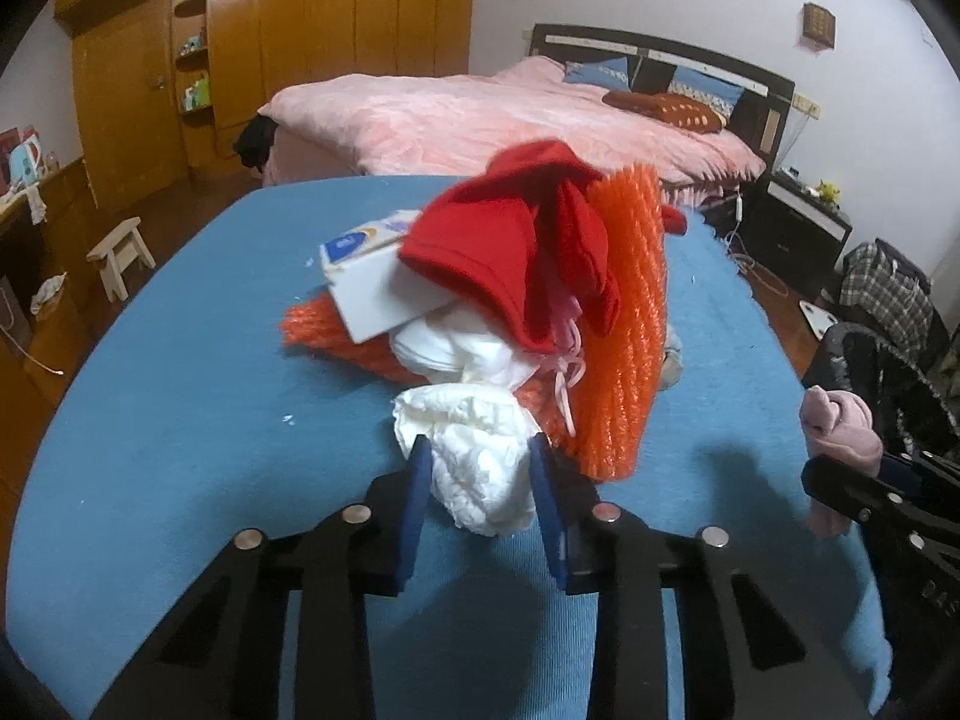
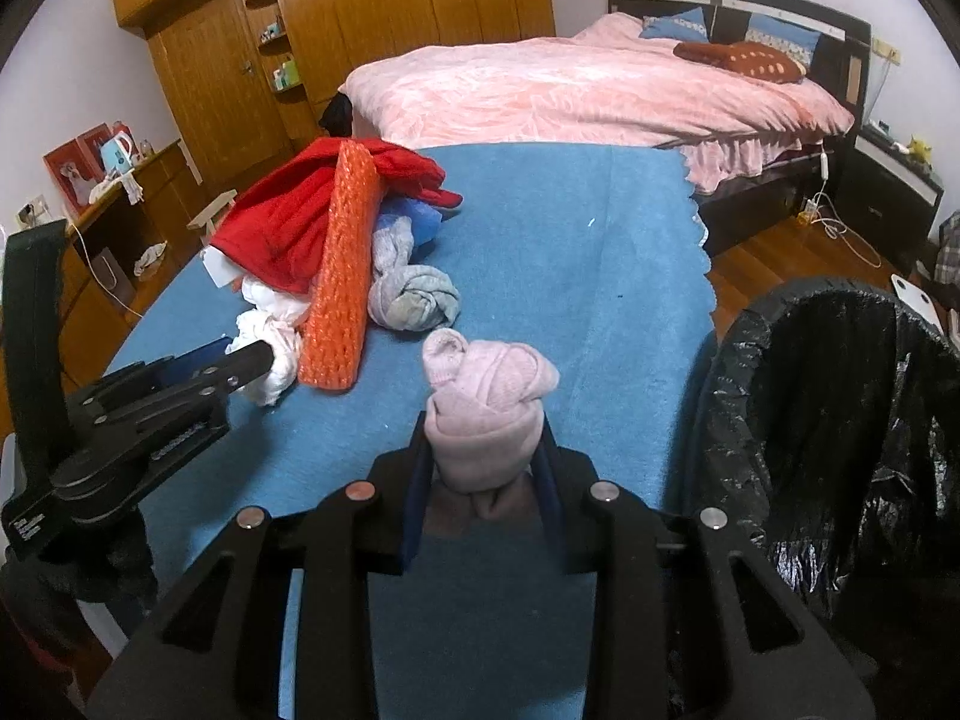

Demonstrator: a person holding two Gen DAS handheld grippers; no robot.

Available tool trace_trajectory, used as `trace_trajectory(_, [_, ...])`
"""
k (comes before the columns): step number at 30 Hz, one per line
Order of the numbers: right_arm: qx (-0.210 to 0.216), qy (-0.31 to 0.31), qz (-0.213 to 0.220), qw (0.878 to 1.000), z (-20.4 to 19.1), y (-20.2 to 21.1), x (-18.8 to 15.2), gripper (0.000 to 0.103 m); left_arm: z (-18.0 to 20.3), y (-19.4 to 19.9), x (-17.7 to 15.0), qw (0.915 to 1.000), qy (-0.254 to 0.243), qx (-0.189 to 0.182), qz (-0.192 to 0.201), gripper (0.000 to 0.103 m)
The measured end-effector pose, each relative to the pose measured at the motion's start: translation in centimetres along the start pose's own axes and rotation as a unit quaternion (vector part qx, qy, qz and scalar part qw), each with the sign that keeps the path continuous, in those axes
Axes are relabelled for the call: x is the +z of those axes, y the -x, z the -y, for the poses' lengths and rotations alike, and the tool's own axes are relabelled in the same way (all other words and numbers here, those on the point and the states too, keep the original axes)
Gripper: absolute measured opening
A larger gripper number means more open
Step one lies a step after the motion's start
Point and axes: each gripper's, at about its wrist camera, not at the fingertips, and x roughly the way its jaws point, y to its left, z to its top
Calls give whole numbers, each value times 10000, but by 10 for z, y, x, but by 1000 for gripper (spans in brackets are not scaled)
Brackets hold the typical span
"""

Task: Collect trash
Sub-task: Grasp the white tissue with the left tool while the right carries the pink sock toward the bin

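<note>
- Here, through my left wrist camera, my left gripper has its blue pads pressed on either side of a crumpled white tissue wad, which lies at the near edge of the pile on the blue table cover. The jaws are narrowed onto it, not fully together.
- I judge this the grasp step for the tissue; next I must lift it clear without dragging the orange foam net or the pink string beside it.
- Counted in this view: one red cloth, one white box, orange netting on both sides of the pile (one piece or two, I cannot tell), and a second white tissue bundle behind the first.
- At the right edge my right gripper shows with something pale pink.
- From my right wrist camera, my right gripper is clamped partway closed on one rolled pink sock, held just above the cover.
- The black-lined bin stands open just to the right, off the table edge; I judge the next move is to swing across and let go over it.
- Counted here: one bin, one grey sock bundle, one orange net roll, one red cloth.
- My left gripper shows at left, tips at the tissue.
</note>
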Motion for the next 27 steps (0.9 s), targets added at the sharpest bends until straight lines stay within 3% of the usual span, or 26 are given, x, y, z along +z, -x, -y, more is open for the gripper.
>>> trace_trajectory(7, [-3,0,206,9998,1,20,1,31,1,40,0,9993,2,14,378,32])
trace_trajectory(13, [-55,-104,415,9991,13,43,-1,31,20,67,10,9977,-104,-226,637,29])
trace_trajectory(27, [-708,-704,846,9914,88,99,-15,32,112,78,25,9890,-660,-1039,817,28])
